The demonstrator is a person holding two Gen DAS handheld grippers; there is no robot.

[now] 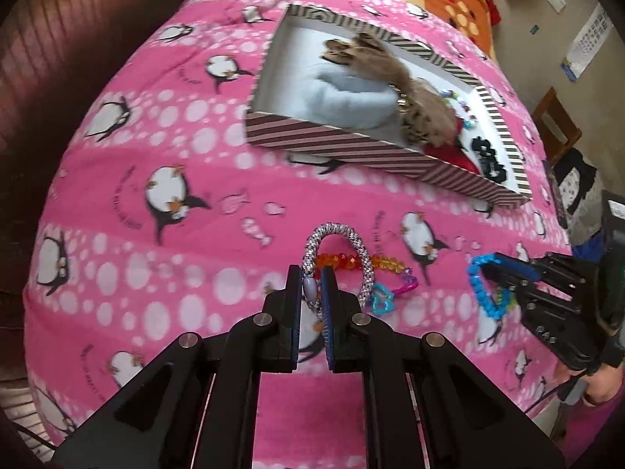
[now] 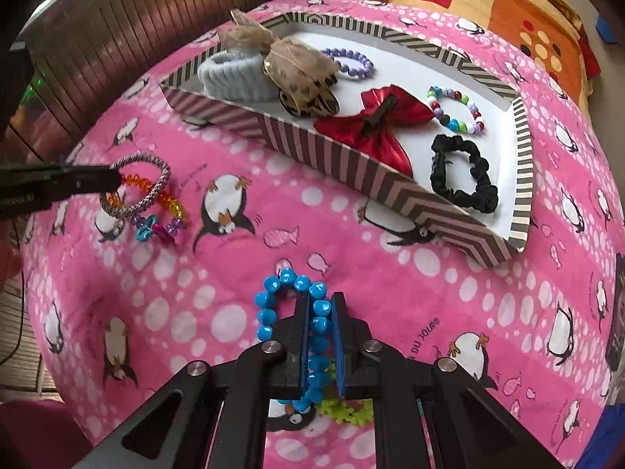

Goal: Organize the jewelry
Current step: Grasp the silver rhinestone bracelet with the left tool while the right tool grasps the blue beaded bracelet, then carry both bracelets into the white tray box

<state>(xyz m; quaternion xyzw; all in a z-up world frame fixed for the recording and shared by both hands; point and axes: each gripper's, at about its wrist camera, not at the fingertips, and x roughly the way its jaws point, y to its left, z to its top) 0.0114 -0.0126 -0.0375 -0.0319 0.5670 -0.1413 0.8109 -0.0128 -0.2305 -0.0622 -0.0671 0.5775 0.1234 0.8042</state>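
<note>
My left gripper (image 1: pixel 312 273) is shut on a silver braided bracelet (image 1: pixel 353 244), whose loop arches beyond the fingertips above the pink blanket. In the right wrist view the same gripper (image 2: pixel 113 179) reaches in from the left and holds that silver braided bracelet (image 2: pixel 158 183). My right gripper (image 2: pixel 321 301) is shut on a blue bead bracelet (image 2: pixel 269 305), with beads running down between the pads. The left wrist view shows the right gripper (image 1: pixel 484 269) and the blue bead bracelet (image 1: pixel 484 301) at the right. An orange and yellow bead bracelet (image 1: pixel 386 262) with plastic charms lies under the silver one.
A striped open box (image 2: pixel 332 156) farther back holds a grey scrunchie (image 2: pixel 234 78), a leopard bow, a red bow (image 2: pixel 375 125), a black scrunchie (image 2: pixel 465 176) and two bead bracelets. A green item (image 2: pixel 345 406) lies under my right gripper. The pink penguin blanket (image 2: pixel 390 273) covers the surface.
</note>
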